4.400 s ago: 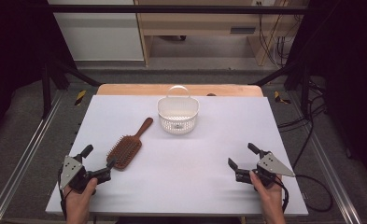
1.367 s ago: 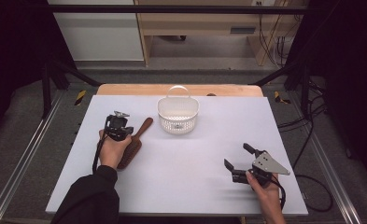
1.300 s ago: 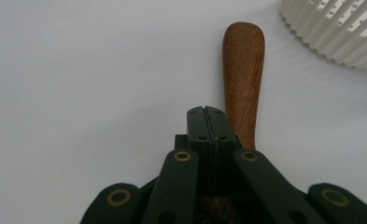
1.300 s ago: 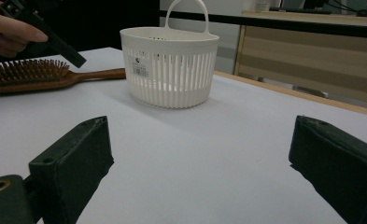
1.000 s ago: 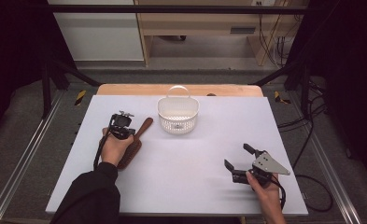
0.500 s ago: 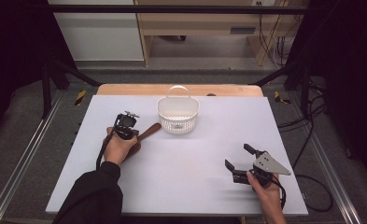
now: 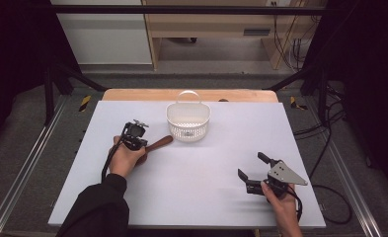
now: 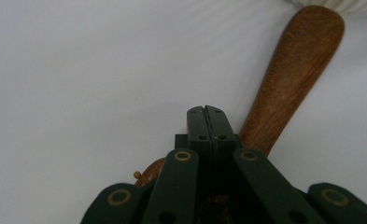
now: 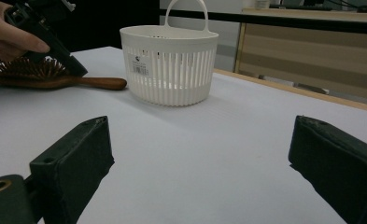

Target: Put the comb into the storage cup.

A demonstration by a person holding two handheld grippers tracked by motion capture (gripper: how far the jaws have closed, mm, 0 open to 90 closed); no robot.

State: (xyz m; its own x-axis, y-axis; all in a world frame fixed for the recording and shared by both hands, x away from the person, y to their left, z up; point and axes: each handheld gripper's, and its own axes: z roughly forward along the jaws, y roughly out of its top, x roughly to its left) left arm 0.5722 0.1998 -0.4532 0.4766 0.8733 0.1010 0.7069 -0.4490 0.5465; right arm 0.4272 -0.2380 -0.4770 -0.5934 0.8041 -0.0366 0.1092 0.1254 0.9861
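brush [image 7: 154, 146] at middle left could slip: left gripper [image 8: 204, 112] jaws together beside handle, right gripper [image 7: 251, 173] jaws apart

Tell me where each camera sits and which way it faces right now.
High view: above the near table edge, looking forward and down; both forearms, left gripper, right gripper.
Left gripper view: along shut jaws, down at the hairbrush.
Right gripper view: low, between open jaws, across to the basket.
All three share the hairbrush.
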